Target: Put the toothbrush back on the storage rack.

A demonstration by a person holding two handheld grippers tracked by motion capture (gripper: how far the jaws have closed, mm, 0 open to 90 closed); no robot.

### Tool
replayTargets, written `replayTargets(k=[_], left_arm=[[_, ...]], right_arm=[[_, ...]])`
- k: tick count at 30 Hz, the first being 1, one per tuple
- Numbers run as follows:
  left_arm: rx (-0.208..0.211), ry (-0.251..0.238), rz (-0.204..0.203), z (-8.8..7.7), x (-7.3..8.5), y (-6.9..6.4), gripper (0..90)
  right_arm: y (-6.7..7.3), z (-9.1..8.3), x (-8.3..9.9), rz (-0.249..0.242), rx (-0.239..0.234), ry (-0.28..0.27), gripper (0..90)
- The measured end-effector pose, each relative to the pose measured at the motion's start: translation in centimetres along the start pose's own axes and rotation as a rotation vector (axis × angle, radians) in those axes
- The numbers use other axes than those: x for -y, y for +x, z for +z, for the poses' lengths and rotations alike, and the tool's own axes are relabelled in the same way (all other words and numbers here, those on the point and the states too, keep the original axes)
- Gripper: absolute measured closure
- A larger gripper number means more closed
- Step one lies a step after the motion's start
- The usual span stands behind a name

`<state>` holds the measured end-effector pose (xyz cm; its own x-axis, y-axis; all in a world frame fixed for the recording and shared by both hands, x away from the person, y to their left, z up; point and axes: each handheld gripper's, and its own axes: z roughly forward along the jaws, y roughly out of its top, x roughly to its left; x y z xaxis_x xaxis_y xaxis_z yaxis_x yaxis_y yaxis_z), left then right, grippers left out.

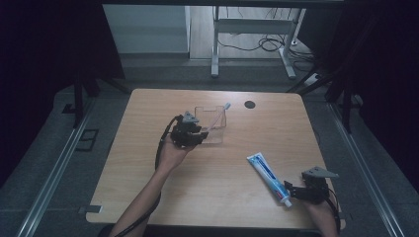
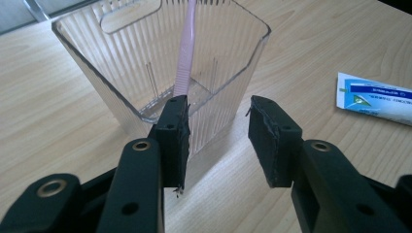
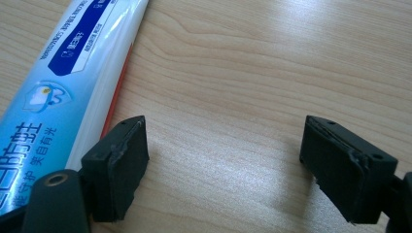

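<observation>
The toothpaste tube [image 3: 58, 82] is carrying the only print in the scene. In the right gripper view, large dark blue Chinese characters are running along its light blue lower part; they appear to read 防蛀. A smaller line beneath them is showing 有光, its other characters too blurred to read. The white lettering on the dark blue panel is too small to read. In the left gripper view, the tube's print is blurring beyond legibility.
</observation>
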<state>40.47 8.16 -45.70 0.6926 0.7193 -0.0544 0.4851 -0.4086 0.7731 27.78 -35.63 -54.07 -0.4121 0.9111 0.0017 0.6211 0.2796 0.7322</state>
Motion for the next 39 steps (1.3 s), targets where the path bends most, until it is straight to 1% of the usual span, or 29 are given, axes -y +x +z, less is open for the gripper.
replayTargets(k=[7,18,24,29,39], left_arm=[[0.015,-0.011,-0.023,-0.3,0.9,0.1,59.3],[0.029,-0.024,-0.032,-1.2,2.0,0.0,59.3],[0.035,-0.022,-0.038,-1.5,2.6,-0.1,59.3],[0.037,-0.018,-0.034,-1.6,3.2,-0.3,59.3],[0.050,-0.030,-0.049,-2.2,4.1,-0.6,59.3]], right_arm=[[0.0,0.0,0.0,-0.001,0.000,-0.001,17.4],[0.0,0.0,0.0,-0.001,0.000,0.000,17.4],[0.0,0.0,0.0,-0.001,0.000,0.000,17.4],[0.0,0.0,0.0,0.000,0.001,0.000,17.4],[0.0,0.0,0.0,-0.001,0.001,0.000,17.4]])
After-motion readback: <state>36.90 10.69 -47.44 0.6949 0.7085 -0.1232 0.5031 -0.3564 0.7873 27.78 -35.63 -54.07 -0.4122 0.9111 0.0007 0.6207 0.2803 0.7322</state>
